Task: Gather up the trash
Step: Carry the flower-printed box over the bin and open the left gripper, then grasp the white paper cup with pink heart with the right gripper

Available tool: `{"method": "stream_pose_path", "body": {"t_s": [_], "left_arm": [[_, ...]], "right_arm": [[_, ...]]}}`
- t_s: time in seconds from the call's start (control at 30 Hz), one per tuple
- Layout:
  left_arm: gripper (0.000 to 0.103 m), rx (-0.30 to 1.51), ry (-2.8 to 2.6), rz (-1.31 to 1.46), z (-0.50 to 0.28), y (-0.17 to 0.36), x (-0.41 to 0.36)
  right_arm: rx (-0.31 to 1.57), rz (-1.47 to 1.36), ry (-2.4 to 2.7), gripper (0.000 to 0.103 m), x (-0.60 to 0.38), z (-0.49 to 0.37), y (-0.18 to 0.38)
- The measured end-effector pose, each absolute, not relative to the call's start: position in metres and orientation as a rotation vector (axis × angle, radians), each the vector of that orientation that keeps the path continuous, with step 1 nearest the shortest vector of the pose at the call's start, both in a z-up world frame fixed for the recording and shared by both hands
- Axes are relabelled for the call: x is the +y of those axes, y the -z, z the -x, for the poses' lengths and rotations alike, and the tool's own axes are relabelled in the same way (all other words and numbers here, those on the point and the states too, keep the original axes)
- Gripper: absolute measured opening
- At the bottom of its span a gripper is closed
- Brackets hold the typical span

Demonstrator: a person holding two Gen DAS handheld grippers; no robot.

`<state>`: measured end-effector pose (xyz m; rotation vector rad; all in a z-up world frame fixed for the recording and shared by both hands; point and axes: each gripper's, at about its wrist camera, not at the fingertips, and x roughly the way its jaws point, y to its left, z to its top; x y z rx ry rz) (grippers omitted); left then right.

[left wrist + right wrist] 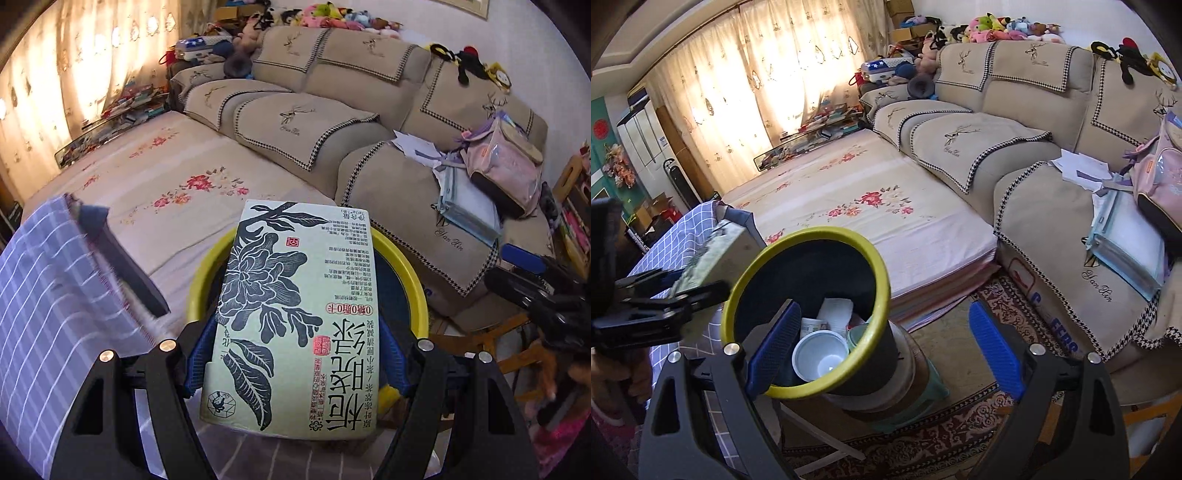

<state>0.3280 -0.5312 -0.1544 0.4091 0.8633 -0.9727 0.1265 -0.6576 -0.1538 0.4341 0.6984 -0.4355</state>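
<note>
Cardboard, pale green and printed with black flowers and Chinese characters, made up the flat tea box (295,317) that the left gripper (295,362) held by its long sides, blue fingers (201,354) pressed on both edges. In the left wrist view the box lay directly over the yellow-rimmed black waste bin (402,266), whose rim showed at 10 o'clock and 2 o'clock around it. In the right wrist view the same box (713,254) sat at 9 o'clock of the bin (812,236), just beside the rim, so how far over the opening it reached could not be told for sure.

The right gripper (882,347) hovered over the bin with its blue fingers (995,350) wide apart and nothing between them. Inside the bin lay a white plastic cup (820,356) and some white paper (836,312).

The step in hand looked like the drop. To do it well, the box probably wanted carrying a little further until its far end cleared the rim, then tilting nose-down before release, since a long flat box could bridge the rim and tip out. The bin stood on a stack of stools (908,373), so knocking it seemed risky.
</note>
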Motion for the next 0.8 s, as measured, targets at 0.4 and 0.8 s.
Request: {"method": "stream_pose_path", "body": {"t_s": [0.4, 0.8], "left_arm": [[0.092, 0.747, 0.868, -0.252, -0.318, 0.109, -0.46], [0.097, 0.653, 0.508, -0.04, -0.252, 0.065, -0.22]], "right_arm": [[0.707, -0.408, 0.366, 0.088, -0.634, -0.138, 0.147], [0.729, -0.28, 0.083, 0.088, -0.523, -0.196, 0.125]]}}
